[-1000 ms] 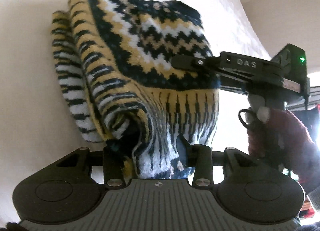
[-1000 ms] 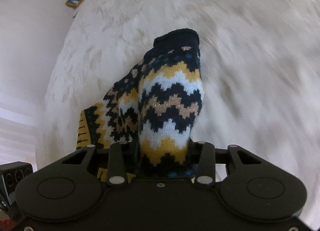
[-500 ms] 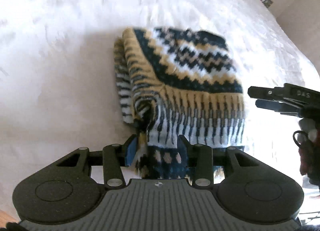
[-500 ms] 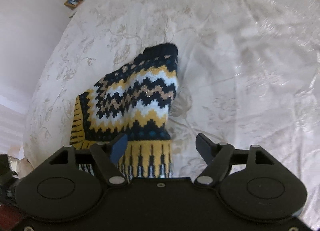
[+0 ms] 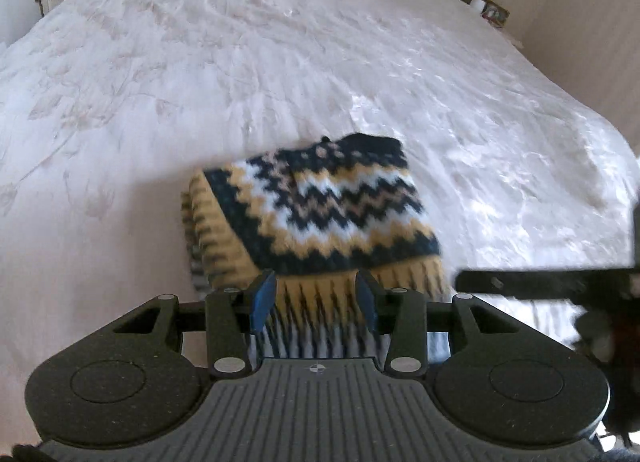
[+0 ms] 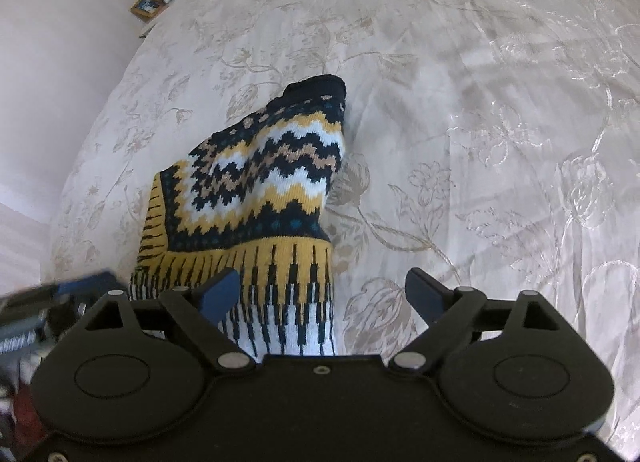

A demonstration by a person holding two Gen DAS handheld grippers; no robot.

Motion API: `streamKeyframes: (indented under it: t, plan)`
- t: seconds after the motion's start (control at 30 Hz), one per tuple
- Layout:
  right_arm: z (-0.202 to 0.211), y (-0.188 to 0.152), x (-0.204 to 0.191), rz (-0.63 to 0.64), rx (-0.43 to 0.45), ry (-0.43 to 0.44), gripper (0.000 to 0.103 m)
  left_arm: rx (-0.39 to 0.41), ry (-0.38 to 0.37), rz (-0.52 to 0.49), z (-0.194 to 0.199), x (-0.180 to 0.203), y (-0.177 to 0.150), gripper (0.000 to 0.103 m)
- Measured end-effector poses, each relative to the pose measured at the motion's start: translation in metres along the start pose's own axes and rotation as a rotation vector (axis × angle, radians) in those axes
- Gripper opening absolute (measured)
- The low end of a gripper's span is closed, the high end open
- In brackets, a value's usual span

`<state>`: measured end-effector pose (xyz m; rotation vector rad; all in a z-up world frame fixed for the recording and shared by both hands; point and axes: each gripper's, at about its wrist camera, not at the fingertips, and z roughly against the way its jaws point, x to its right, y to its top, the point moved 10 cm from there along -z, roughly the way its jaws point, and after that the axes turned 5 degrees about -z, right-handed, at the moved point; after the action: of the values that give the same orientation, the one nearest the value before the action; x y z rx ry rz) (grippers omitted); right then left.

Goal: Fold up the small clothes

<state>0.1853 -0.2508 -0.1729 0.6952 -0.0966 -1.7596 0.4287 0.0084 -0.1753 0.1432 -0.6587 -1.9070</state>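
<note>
Left hand-held gripper (image 5: 316, 294), left wrist view: its jaws stand partly apart, with the near fringe-patterned edge of the knitted garment (image 5: 320, 213) between the blue pads. A second ago the pads gripped a bunched, raised fold of that edge; now the fabric lies flatter between them, and blur hides whether the pads press on it, so a firm hold cannot be confirmed. The garment rests folded on the bed (image 5: 200, 81), near its front edge, its zigzag face up and a striped layer showing along the left side. The view has pulled back since a second ago: more bedspread shows and the garment appears smaller and lower in frame. The right hand-held gripper (image 5: 540, 286) enters from the right as a dark bar just beside the garment's right edge; a second ago it lay across the garment.

Right wrist view: the right hand-held gripper (image 6: 324, 294) is opening and already stands wide. A second ago its fingers were shut on the garment (image 6: 260, 189); now the left pad lies over the fringe edge without pinching and the right pad stands over bare bedspread (image 6: 500, 141). The garment lies flat, its dark cuff pointing away.

Assessment: the right side has released the fold, which looks laid down. The left release likely remains.
</note>
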Motion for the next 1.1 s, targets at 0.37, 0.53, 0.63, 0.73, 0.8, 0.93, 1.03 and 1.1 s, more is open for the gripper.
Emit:
streamKeyframes:
  t: [0.37, 0.53, 0.63, 0.73, 0.8, 0.93, 1.03, 1.1]
  plan:
    - [0.002, 0.012, -0.004, -0.065, 0.072, -0.076, 0.095, -0.149, 0.082, -0.011, -0.059, -0.064, -0.016, 0.049]
    - [-0.012, 0.019, -0.007, -0.086, 0.079, -0.111, 0.095, -0.17, 0.05, 0.031, -0.059, -0.073, -0.019, 0.057]
    - [-0.033, 0.019, -0.007, -0.079, 0.048, -0.162, 0.096, -0.19, 0.01, 0.108, -0.061, -0.081, -0.019, 0.06]
    - [-0.063, 0.01, -0.001, -0.057, -0.03, -0.246, 0.1, -0.198, -0.001, 0.103, -0.061, -0.083, -0.018, 0.061]
    - [-0.079, 0.006, 0.004, -0.047, -0.058, -0.283, 0.102, -0.201, -0.005, 0.077, -0.062, -0.082, -0.016, 0.061]
    - [-0.083, 0.007, 0.005, -0.063, -0.064, -0.302, 0.102, -0.204, -0.021, 0.068, -0.062, -0.083, -0.014, 0.061]
    - [-0.073, 0.008, -0.002, -0.039, -0.042, -0.299, 0.102, -0.192, -0.031, 0.066, -0.056, -0.085, -0.01, 0.061]
    - [-0.064, 0.009, -0.005, -0.036, -0.012, -0.287, 0.102, -0.179, -0.021, 0.052, -0.047, -0.086, -0.007, 0.061]
